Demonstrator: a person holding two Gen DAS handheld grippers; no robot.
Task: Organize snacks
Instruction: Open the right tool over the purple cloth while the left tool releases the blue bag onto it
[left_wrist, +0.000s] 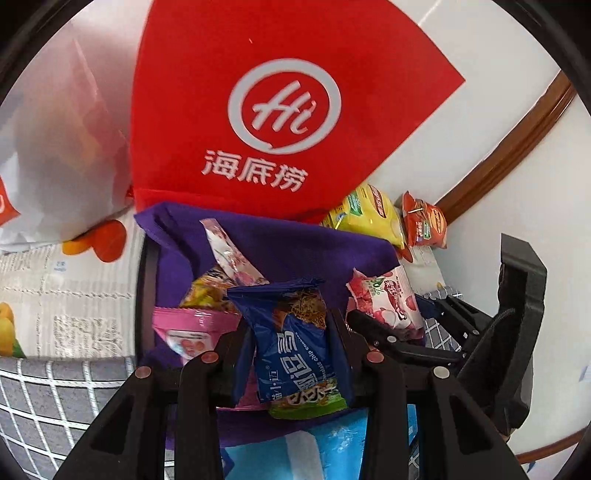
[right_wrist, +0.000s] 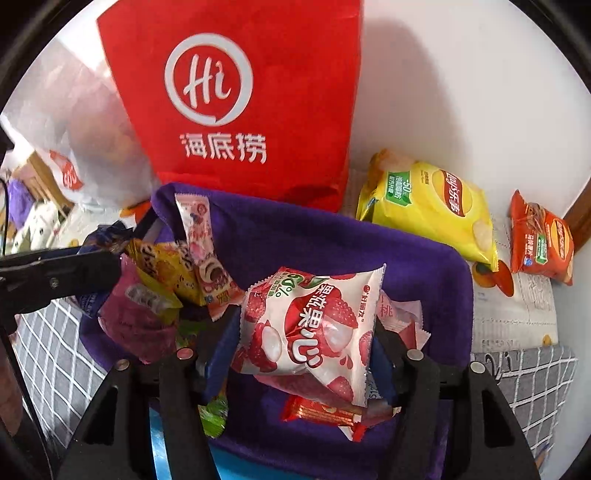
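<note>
- At the far left we see a white plastic bag beside the tall red bag.
- Our left tongs are clamped on a blue cookie packet, held above the purple-lined basket.
- Inside the basket lie a pink packet and other snacks.
- Our right tongs hold a white lychee candy packet between their pads over the same basket; we cannot tell how firmly they press it.
- A red wafer bar lies under that packet in the basket.
- Further right on the tabletop, a yellow chip bag lies just beside the basket.
- At the far right stands an orange chip bag, close to the wall.
</note>
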